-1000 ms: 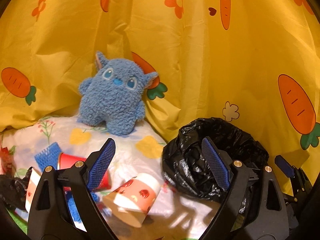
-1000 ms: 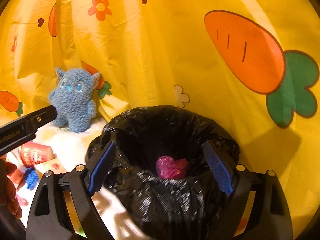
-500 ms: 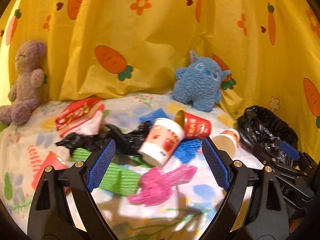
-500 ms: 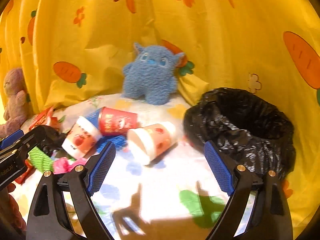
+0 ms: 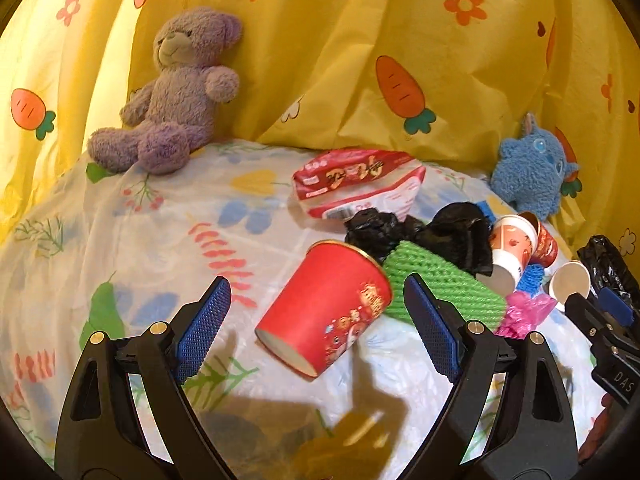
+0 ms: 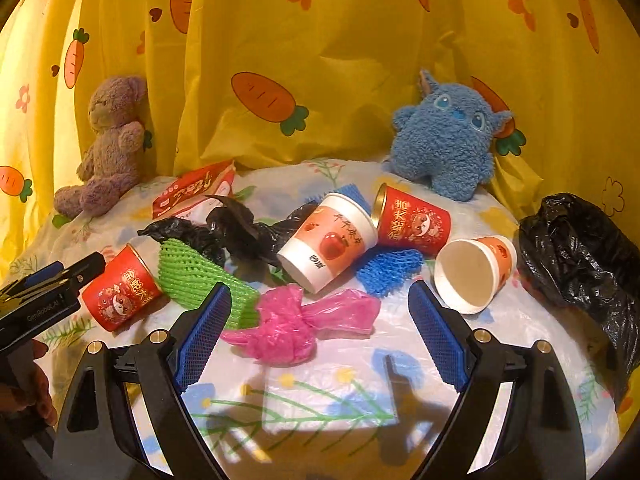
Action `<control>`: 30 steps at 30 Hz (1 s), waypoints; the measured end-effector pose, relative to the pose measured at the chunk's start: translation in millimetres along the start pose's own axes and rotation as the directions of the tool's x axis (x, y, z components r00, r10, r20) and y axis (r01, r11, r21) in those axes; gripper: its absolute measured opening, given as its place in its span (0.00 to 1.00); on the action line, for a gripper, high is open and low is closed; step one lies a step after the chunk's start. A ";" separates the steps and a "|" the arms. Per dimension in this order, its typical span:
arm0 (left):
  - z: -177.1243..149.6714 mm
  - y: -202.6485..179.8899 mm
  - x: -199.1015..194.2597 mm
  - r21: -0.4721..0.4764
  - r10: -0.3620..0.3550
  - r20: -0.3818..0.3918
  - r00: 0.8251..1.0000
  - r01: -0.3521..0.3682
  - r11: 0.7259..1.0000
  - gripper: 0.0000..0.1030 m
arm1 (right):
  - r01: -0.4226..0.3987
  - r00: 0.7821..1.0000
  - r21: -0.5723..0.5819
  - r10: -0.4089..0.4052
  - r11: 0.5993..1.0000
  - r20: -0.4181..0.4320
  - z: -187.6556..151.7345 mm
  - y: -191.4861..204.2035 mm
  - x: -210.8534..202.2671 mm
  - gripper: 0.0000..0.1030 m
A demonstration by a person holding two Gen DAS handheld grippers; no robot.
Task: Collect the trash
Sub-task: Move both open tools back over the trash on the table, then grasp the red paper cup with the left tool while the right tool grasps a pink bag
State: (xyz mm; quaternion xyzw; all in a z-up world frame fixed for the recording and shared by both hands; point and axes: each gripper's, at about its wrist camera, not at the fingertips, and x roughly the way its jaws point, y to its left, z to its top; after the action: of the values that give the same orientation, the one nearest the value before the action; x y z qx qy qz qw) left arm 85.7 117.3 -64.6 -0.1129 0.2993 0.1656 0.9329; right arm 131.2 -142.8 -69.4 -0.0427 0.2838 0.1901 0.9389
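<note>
Nearest the lens in the left wrist view, the left gripper [image 5: 316, 316] stands spread wide with nothing between its blue pads; a red paper cup [image 5: 326, 306] lies on its side on the flowered sheet [image 5: 132, 240] just ahead of the gap, mouth turned away. In the right wrist view the right gripper [image 6: 320, 330] is likewise spread and empty, and a knotted pink plastic bag [image 6: 298, 322] lies on the sheet between and just beyond its fingertips.

Past the pink bag sits the rest of the litter: a green foam net [image 6: 192, 272] touching the red cup, a crumpled black plastic bag [image 6: 232, 232] behind it, a white apple-print cup [image 6: 328, 242] on its side resting on a blue foam net [image 6: 388, 270], a second red cup [image 6: 414, 222] tipped against it, and a small orange-and-white cup [image 6: 474, 274] with its open mouth toward the camera. To the right stands the black bin bag [image 6: 580, 252] (its inside cannot be seen from here).

Farther back lies a red-and-white snack wrapper [image 5: 358, 182]. A purple teddy bear [image 5: 176, 92] and a blue plush toy [image 6: 446, 134] sit against the yellow carrot-print curtain [image 6: 360, 40]. At the lower left of the right view a person's hand [image 6: 34, 380] holds the left gripper's handle.
</note>
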 end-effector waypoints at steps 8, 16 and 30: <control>-5.0 -1.0 28.4 0.058 -0.024 -0.071 0.997 0.028 0.998 0.84 | 0.001 1.000 -0.017 -0.002 1.000 -0.018 -1.9 8.5 3.2 0.84; -5.3 -7.2 49.6 0.128 -0.046 -0.133 0.990 0.063 0.990 0.83 | 0.022 0.999 -0.018 -0.022 1.000 -0.027 -4.6 7.6 4.1 0.84; -3.5 -2.6 51.4 0.091 -0.135 -0.133 0.982 0.147 0.985 0.55 | 0.028 0.995 0.014 -0.027 1.000 -0.094 -12.7 3.6 24.2 0.84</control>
State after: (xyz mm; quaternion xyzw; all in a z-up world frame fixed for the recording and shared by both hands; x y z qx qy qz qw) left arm 124.3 126.2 -97.7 -0.0971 0.3567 0.0764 0.9260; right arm 141.8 -133.8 -93.3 -0.0484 0.3285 0.1729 0.9273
